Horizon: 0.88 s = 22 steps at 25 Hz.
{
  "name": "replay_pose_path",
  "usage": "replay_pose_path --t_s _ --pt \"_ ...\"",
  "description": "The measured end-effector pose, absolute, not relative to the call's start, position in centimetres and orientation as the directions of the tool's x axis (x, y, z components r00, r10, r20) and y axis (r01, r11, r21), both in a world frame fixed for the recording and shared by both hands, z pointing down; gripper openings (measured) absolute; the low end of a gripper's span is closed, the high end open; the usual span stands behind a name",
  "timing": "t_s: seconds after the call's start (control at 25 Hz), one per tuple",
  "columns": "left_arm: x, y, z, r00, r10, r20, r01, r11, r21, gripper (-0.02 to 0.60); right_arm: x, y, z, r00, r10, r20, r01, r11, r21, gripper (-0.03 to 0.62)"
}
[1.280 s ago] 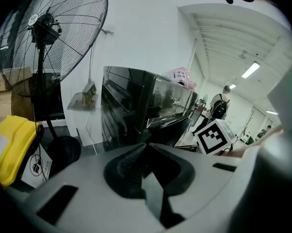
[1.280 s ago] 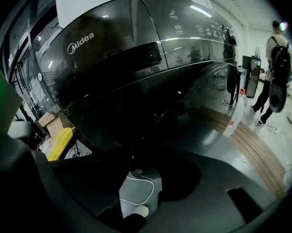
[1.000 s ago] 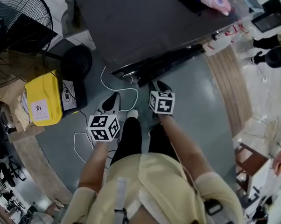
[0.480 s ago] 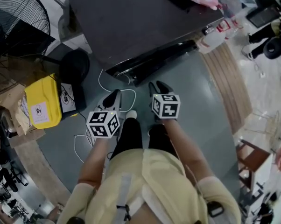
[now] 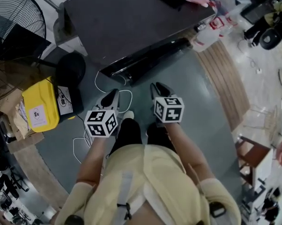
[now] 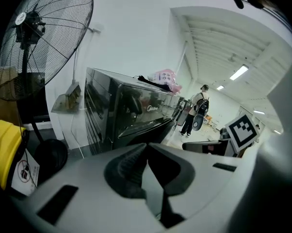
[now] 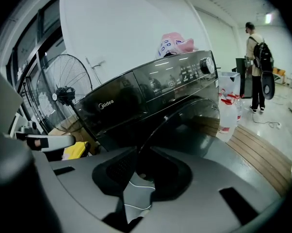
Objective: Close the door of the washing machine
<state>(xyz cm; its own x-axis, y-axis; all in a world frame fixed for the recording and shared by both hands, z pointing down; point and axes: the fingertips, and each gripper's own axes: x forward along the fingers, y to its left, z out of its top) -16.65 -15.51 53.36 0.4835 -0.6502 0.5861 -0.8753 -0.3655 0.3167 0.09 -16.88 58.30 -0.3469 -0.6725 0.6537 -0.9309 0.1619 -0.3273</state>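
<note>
The dark washing machine (image 5: 131, 22) stands ahead of me, with its glossy black door (image 5: 150, 60) swung open towards me. The right gripper view looks at the control panel (image 7: 185, 74) with the curved door (image 7: 194, 125) right in front. My right gripper (image 5: 159, 87) hovers just short of the door's edge, not touching it. Its jaws are closing with nothing between them. My left gripper (image 5: 112, 97) hangs left of the door over the grey floor, fingers together and empty. In its own view the left gripper (image 6: 146, 149) points at the machine's side (image 6: 121, 115).
A standing fan (image 5: 14, 13) and its round black base (image 5: 70, 69) are at the left, next to a yellow container (image 5: 38, 104). A white cable (image 5: 114, 89) lies under the grippers. Plastic bottles (image 5: 206, 34) stand right of the machine. A person with a backpack (image 7: 256, 57) stands far off.
The right gripper has risen slightly towards the camera and its jaws have narrowed. The left gripper has shifted a little. The door stands open as before.
</note>
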Motion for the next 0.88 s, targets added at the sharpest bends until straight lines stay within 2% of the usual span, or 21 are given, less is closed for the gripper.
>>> replay_pose_path --t_s 0.44,0.88 --pt "-16.0 -15.1 52.7 0.507 -0.646 0.571 -0.862 -0.363 0.354 0.006 0.8 -15.9 55.2 -0.357 -0.706 0.612 -0.920 0.153 -0.361 0.006" --pt "-16.3 -14.8 53.0 0.500 -0.648 0.574 -0.866 -0.357 0.351 0.006 1.9 -15.3 54.2 -0.333 -0.715 0.615 -0.933 0.156 -0.324 0.004"
